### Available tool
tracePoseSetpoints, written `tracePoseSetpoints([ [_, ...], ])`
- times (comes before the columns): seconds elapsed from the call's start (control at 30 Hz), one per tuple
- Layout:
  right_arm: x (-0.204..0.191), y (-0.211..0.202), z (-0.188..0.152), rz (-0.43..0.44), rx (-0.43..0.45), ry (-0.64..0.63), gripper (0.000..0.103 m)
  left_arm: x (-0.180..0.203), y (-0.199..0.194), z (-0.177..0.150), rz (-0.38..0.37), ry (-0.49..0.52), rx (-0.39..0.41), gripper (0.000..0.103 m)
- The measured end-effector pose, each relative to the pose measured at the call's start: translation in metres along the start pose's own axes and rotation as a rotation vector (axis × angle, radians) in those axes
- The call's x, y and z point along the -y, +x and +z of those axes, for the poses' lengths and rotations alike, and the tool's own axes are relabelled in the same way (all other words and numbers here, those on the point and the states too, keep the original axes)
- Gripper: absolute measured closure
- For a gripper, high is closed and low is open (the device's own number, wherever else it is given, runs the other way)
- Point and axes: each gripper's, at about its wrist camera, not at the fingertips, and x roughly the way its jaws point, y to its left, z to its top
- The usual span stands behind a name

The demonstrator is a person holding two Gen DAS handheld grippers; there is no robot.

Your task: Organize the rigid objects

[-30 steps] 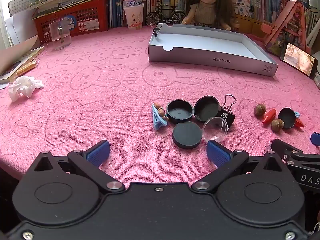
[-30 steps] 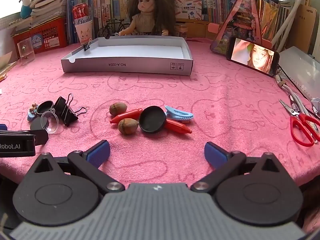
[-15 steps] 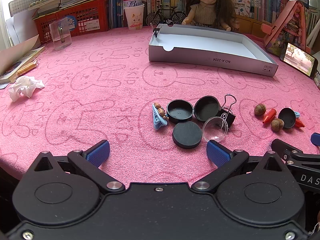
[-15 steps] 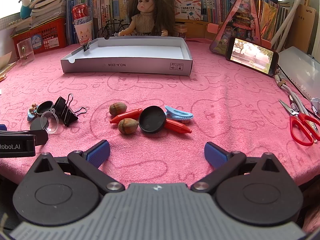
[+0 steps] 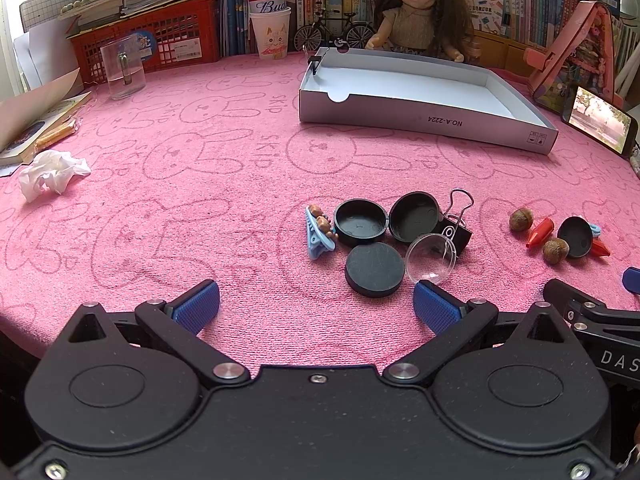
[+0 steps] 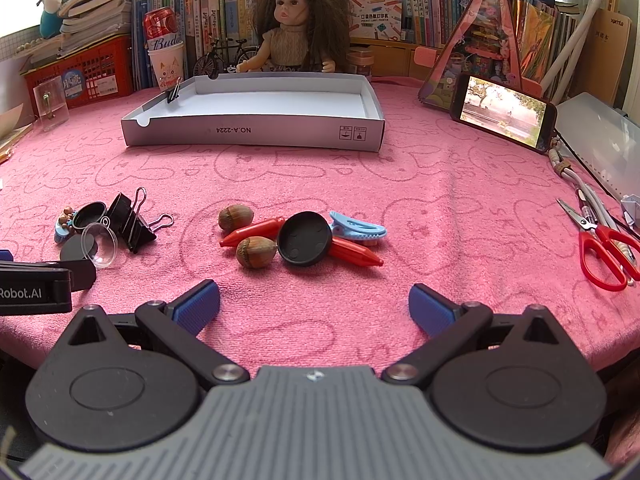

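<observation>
Pink towel point(image 5: 200, 168) w/ rabbit print covers the table; its edges run out of frame on both sides. White box tray point(image 6: 256, 136), the landmark, sits at the far side, open top, label "NO.A-2224" reading upside down; a small black clip point(image 6: 173, 92) pinches its left wall. Doll point(image 6: 298, 28) behind the tray, legs hidden by the far wall.

Left gripper point(image 5: 316, 300), near edge, well in front of tray: blue pads spread wide, nothing between. Right gripper point(image 6: 314, 300): likewise spread wide, empty.

Left cluster, in front of tray's left end: two open black caps point(image 5: 361, 222), point(image 5: 415, 218), one flat black lid point(image 5: 375, 269), clear dome point(image 5: 431, 258) leaning on a black binder clip point(image 5: 458, 228), which it partly hides; blue hair clip point(image 5: 318, 236) w/ small brown figures, detail too small to read.

Right cluster, in front of tray's centre: black cap point(image 6: 305, 238) covers middle of red crayon point(image 6: 348, 250); second crayon point(image 6: 250, 232); two hazelnuts point(image 6: 236, 217), point(image 6: 256, 252); blue clip point(image 6: 358, 230) partly behind cap.
</observation>
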Motion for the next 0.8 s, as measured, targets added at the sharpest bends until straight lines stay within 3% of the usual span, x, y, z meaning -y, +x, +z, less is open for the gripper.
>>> tracePoseSetpoints([
  [0.8, -0.0012, -0.0013, -0.0011, -0.001, 0.001, 0.001, 0.0, 0.0003, -0.0003, -0.0001, 0.0, 0.001, 0.002, 0.0],
])
